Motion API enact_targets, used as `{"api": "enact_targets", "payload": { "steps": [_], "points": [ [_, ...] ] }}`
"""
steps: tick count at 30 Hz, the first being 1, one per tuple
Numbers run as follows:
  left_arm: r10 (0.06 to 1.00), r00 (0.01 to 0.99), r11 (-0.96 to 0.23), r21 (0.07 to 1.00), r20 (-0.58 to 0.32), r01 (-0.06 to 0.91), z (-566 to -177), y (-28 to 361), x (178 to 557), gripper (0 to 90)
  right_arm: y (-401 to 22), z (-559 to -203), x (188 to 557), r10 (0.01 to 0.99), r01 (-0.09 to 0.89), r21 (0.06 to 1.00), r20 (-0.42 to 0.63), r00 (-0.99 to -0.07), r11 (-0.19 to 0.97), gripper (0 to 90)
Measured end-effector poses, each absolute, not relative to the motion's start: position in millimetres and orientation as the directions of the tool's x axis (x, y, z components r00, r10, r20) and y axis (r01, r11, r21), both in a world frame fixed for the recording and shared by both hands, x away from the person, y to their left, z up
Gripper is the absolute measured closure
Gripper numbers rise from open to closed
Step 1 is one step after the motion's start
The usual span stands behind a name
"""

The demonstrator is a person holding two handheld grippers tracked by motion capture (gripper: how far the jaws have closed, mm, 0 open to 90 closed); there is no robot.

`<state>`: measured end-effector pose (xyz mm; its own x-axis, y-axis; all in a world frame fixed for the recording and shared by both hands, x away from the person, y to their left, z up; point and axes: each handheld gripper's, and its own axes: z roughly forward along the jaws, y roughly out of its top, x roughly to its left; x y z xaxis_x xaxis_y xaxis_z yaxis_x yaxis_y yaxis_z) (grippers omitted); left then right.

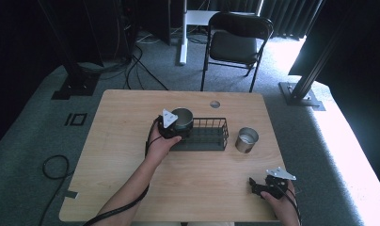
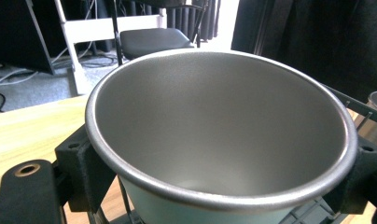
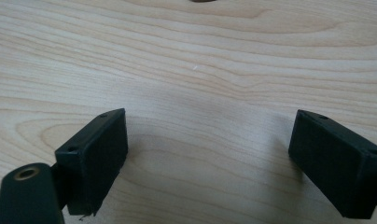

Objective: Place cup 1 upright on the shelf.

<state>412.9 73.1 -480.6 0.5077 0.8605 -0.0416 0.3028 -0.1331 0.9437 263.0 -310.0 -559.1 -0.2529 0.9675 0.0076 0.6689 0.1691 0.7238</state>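
Spanning the wooden table (image 1: pixel 131 165), the high view shows my left gripper (image 1: pixel 175 128) clamping a metal cup (image 2: pixel 219 135) at the wire basket (image 1: pixel 211 136), while my right gripper (image 3: pixel 207 158) hovers low, jaws spread and empty.

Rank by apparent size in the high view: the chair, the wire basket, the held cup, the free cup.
1. chair, largest, though farthest from the camera.
2. wire basket.
3. held cup and free cup: they look about alike, and the left gripper covers part of the held one, so I do not rank them.
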Motion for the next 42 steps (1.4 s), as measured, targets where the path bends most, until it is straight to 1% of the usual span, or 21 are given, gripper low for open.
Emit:
{"api": "enact_targets", "payload": {
  "steps": [5, 6, 8, 10, 13, 24, 29, 35, 42],
  "points": [
    [0.85, 0.527, -0.155, 0.942, -0.027, 0.298, -481, 72, 411, 13.4, -310, -559, 263, 0.967, 0.669, 0.724, 0.008, -0.253, 0.169, 11.3],
    [0.845, 0.534, -0.16, 0.937, -0.033, 0.311, -481, 72, 410, 9.9, -310, -559, 263, 0.967, 0.669, 0.724, 0.008, -0.253, 0.169, 11.3],
    [0.84, 0.543, -0.171, 0.935, -0.027, 0.311, -481, 71, 408, 9.2, -310, -559, 263, 0.968, 0.669, 0.724, 0.008, -0.253, 0.169, 11.3],
    [0.837, 0.546, -0.186, 0.932, -0.015, 0.311, -481, 71, 407, 9.2, -310, -559, 263, 0.967, 0.669, 0.724, 0.008, -0.253, 0.169, 11.3],
    [0.832, 0.554, -0.177, 0.933, -0.028, 0.314, -479, 72, 403, 9.2, -310, -559, 263, 0.967, 0.669, 0.724, 0.008, -0.253, 0.169, 11.3],
    [0.827, 0.562, -0.197, 0.931, -0.011, 0.308, -472, 82, 390, 9.2, -310, -559, 263, 0.967, 0.669, 0.724, 0.008, -0.253, 0.169, 11.3],
    [0.831, 0.555, -0.179, 0.927, -0.037, 0.329, -471, 89, 385, 9.2, -310, -559, 263, 0.967, 0.669, 0.724, 0.008, -0.253, 0.169, 11.3],
    [0.833, 0.553, -0.183, 0.931, -0.024, 0.316, -469, 98, 378, 9.2, -310, -559, 263, 0.968, 0.669, 0.724, 0.008, -0.253, 0.169, 11.3],
    [0.841, 0.54, -0.172, 0.931, -0.03, 0.321, -468, 110, 371, 9.2, -310, -559, 263, 0.967, 0.669, 0.724, 0.008, -0.253, 0.169, 11.3]
  ]
}}
